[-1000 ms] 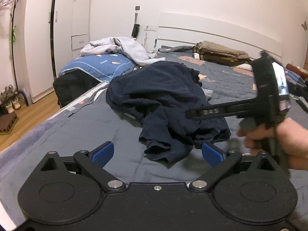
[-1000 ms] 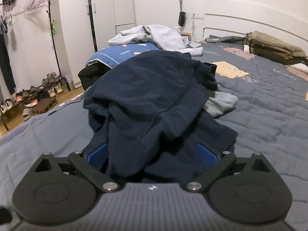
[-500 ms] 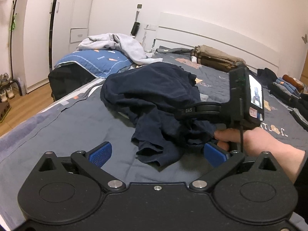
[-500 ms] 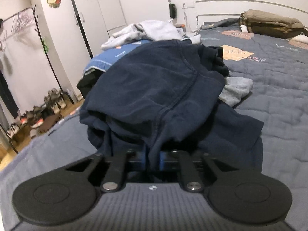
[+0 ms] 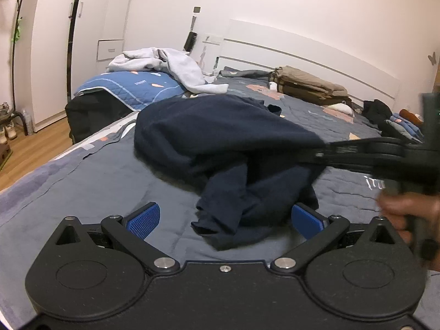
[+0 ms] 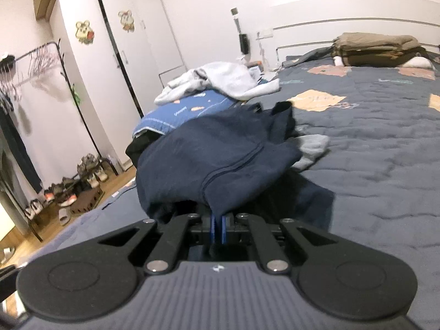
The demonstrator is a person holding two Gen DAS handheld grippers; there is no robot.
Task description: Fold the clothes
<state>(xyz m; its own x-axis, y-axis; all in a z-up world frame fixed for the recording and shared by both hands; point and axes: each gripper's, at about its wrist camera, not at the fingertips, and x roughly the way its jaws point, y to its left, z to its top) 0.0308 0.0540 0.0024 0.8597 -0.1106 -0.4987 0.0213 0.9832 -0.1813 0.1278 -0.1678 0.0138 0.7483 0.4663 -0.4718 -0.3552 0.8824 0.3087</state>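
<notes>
Navy garment (image 5: 225, 148) is a crumpled heap on the bed (image 5: 82, 181), not flat and not folded; one loose end trails down between the left gripper (image 5: 225, 218) fingers. Left fingers are spread wide, blue pads (image 5: 144, 218) on either side of that trailing end and nothing between them under pressure. Right gripper (image 6: 218, 227) has its fingers pinched together on a fold of the navy fabric right at the tips; in the left view it reaches in from the right side, held by a hand (image 5: 407, 214), with cloth drawn taut up to it. Judgement: the step in hand is getting the garment opened out, with one anchor point made. To do it well, the pinch should sit on a seam or hem rather than a mid-panel bunch; the ridge running ahead of the right fingers looks like a seam, can't confirm which. The left fingers would want a matching edge, just ahead of their pads, on a single layer only, or the heap comes along as a lump. Risk: the grey cloth (image 6: 310, 148) tucked under the far side of the heap, beyond the right fingers, may drag along. A folded tan pile (image 6: 379, 49) sits by the headboard, well clear.
</notes>
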